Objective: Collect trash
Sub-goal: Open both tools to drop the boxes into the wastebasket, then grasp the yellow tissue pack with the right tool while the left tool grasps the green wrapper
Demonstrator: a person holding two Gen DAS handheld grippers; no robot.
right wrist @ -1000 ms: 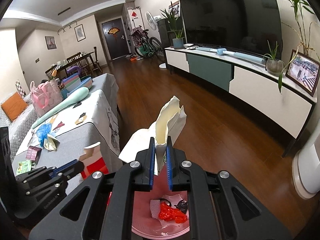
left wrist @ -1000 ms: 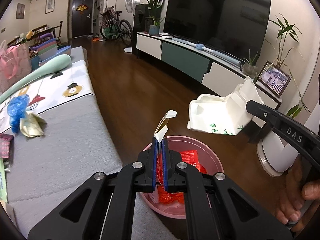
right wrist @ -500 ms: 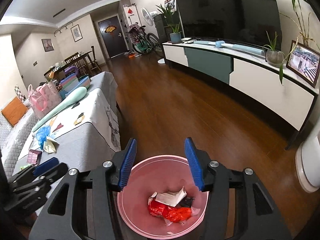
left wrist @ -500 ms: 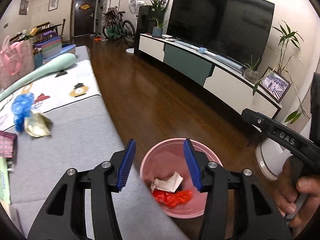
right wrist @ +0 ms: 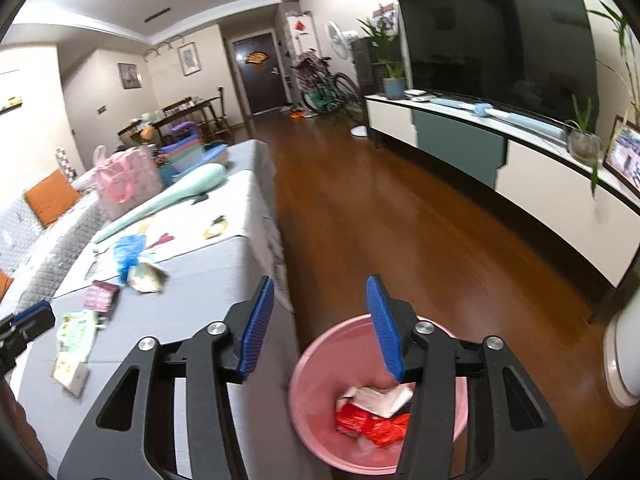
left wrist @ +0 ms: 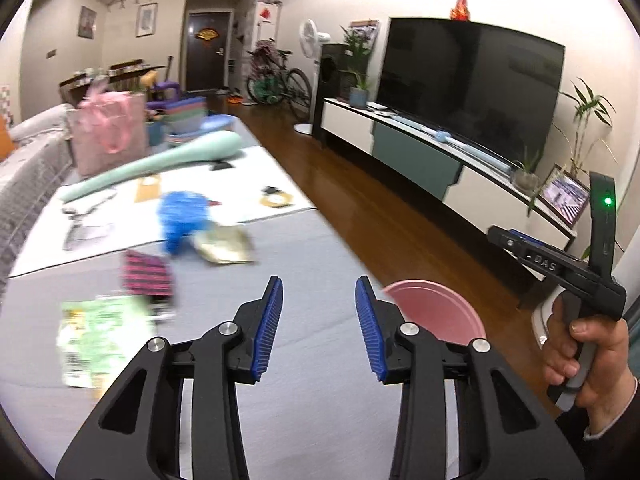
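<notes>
A pink bin (right wrist: 320, 408) stands on the floor beside the grey-covered table (right wrist: 192, 280) and holds white and red wrappers (right wrist: 372, 412). Its rim (left wrist: 436, 312) peeks past my left fingers. My right gripper (right wrist: 320, 324) hangs open and empty above the bin's left edge. My left gripper (left wrist: 319, 326) is open and empty over the table's near edge. On the table lie a green-and-white packet (left wrist: 100, 340), a dark pink packet (left wrist: 146, 272), a crumpled pale wrapper (left wrist: 224, 246) and a blue bag (left wrist: 182, 218).
A pink gift bag (left wrist: 108, 136), a long mint-green object (left wrist: 160, 162) and stacked trays stand at the table's far end. A TV cabinet (right wrist: 520, 168) lines the right wall across the wooden floor. A hand (left wrist: 580, 368) holds the right gripper's handle.
Both grippers opened and dropped their paper trash into the pink bin. Since then both have swung left toward the table, the left one now over its surface.
</notes>
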